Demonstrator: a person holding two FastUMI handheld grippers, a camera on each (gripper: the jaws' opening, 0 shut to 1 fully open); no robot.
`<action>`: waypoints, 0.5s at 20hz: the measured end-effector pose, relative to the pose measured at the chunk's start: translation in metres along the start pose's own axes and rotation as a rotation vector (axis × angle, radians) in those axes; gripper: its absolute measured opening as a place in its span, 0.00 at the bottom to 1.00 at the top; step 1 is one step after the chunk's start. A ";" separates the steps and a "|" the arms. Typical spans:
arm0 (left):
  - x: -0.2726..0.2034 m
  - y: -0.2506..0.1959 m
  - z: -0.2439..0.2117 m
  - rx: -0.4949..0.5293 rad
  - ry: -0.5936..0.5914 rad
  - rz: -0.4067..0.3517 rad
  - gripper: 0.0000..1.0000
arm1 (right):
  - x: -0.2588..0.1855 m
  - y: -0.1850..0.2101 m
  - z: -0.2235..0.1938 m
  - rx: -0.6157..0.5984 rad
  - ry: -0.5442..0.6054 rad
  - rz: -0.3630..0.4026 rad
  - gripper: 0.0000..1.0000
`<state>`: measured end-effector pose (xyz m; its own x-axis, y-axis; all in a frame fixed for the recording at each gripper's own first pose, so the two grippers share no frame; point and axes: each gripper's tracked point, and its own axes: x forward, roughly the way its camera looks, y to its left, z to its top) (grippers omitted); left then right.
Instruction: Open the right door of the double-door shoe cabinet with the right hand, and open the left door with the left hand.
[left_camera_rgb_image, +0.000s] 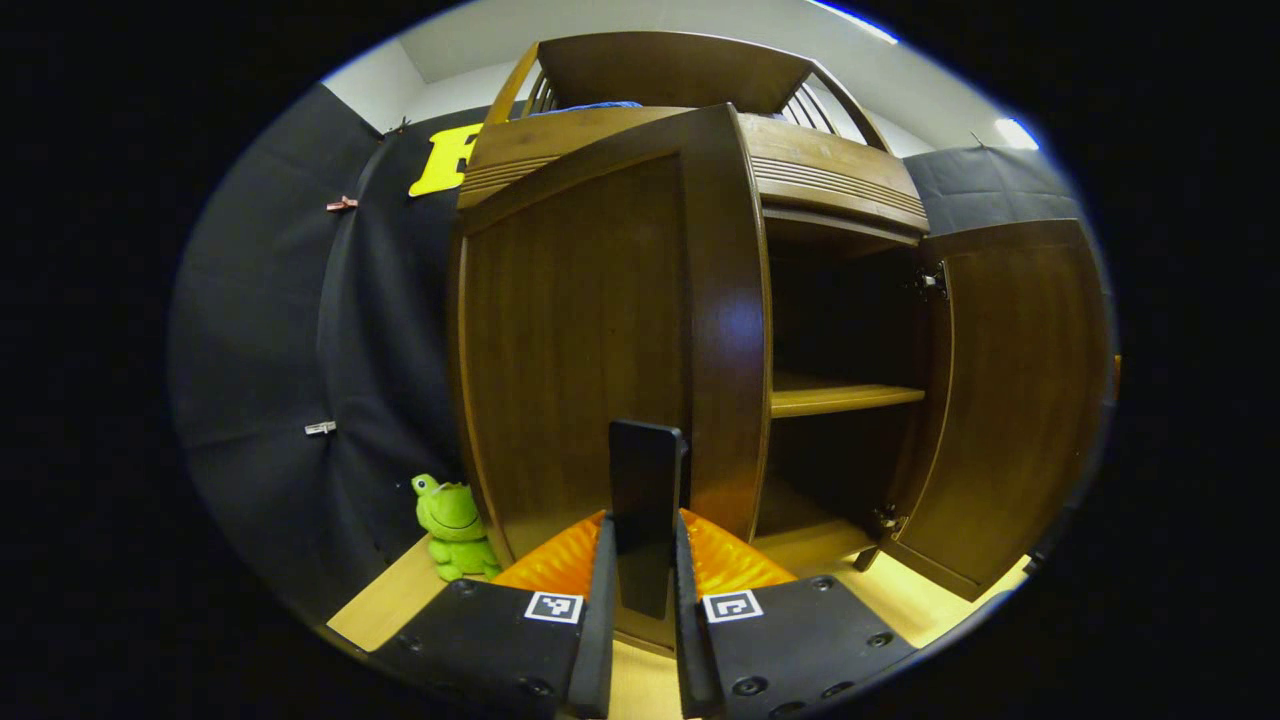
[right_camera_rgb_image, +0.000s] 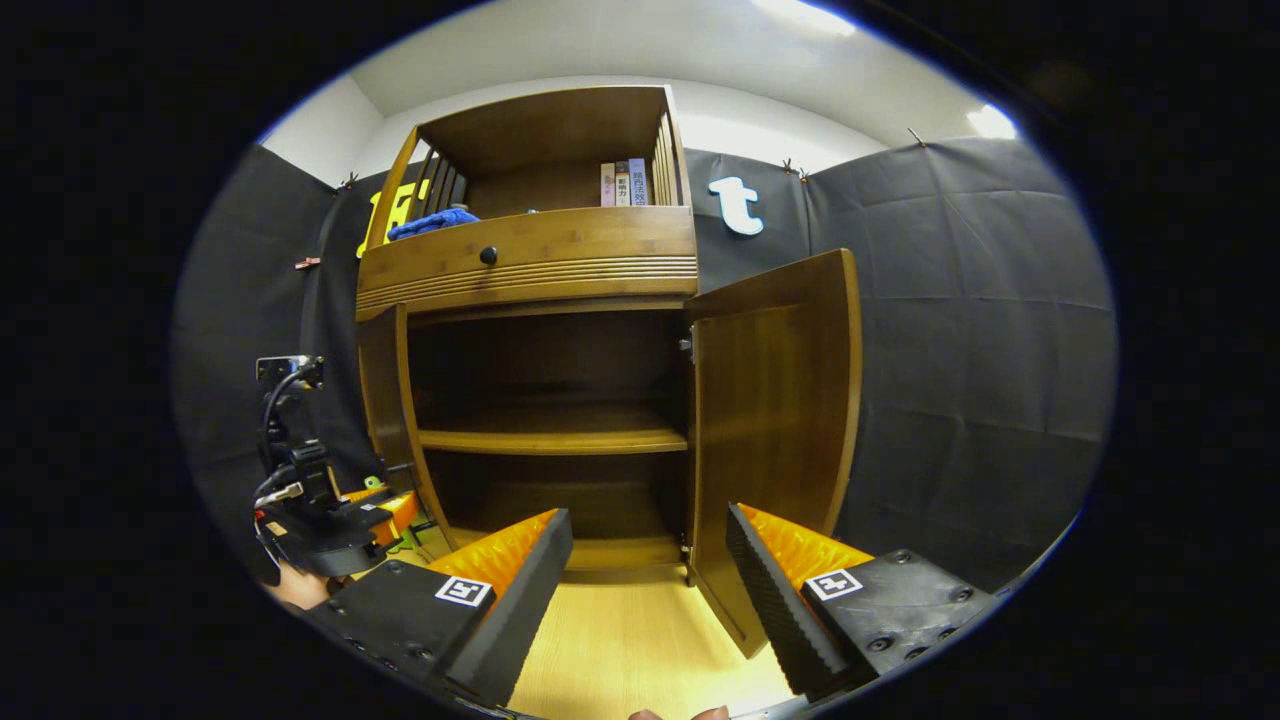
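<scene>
In the left gripper view the brown shoe cabinet's left door (left_camera_rgb_image: 590, 340) stands swung out towards me. My left gripper (left_camera_rgb_image: 646, 575) is shut on the door's dark upright handle (left_camera_rgb_image: 648, 470), one finger pressing on each side. The right door (left_camera_rgb_image: 1010, 400) hangs wide open and shows the inner shelf (left_camera_rgb_image: 840, 398). In the right gripper view the right door (right_camera_rgb_image: 775, 420) is open just right of centre, and the left door (right_camera_rgb_image: 383, 410) stands nearly edge-on. My right gripper (right_camera_rgb_image: 645, 565) is open and holds nothing, a short way back from the cabinet. The left gripper (right_camera_rgb_image: 335, 525) sits low by the left door.
A green frog toy (left_camera_rgb_image: 452, 525) sits on the wooden floor (right_camera_rgb_image: 630, 640) left of the cabinet. Above the doors are a drawer with a dark knob (right_camera_rgb_image: 488, 256), a blue cloth (right_camera_rgb_image: 435, 222) and books (right_camera_rgb_image: 625, 183). Black cloth walls (right_camera_rgb_image: 980, 380) close in both sides.
</scene>
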<state>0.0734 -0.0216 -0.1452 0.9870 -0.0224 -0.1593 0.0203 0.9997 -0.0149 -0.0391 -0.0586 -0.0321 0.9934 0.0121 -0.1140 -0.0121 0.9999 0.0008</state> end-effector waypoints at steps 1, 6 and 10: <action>-0.007 0.006 -0.001 0.002 0.000 0.000 0.27 | -0.001 0.004 -0.001 0.000 0.002 0.003 0.98; -0.031 0.034 -0.006 -0.012 0.006 0.005 0.27 | -0.009 0.032 -0.007 0.011 0.010 0.026 0.96; -0.048 0.060 -0.010 -0.024 0.009 0.006 0.24 | -0.010 0.053 -0.010 0.015 0.014 0.043 0.98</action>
<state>0.0259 0.0389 -0.1480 0.9856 -0.0162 -0.1681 0.0100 0.9992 -0.0374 -0.0508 -0.0059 -0.0408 0.9904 0.0551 -0.1270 -0.0529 0.9984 0.0207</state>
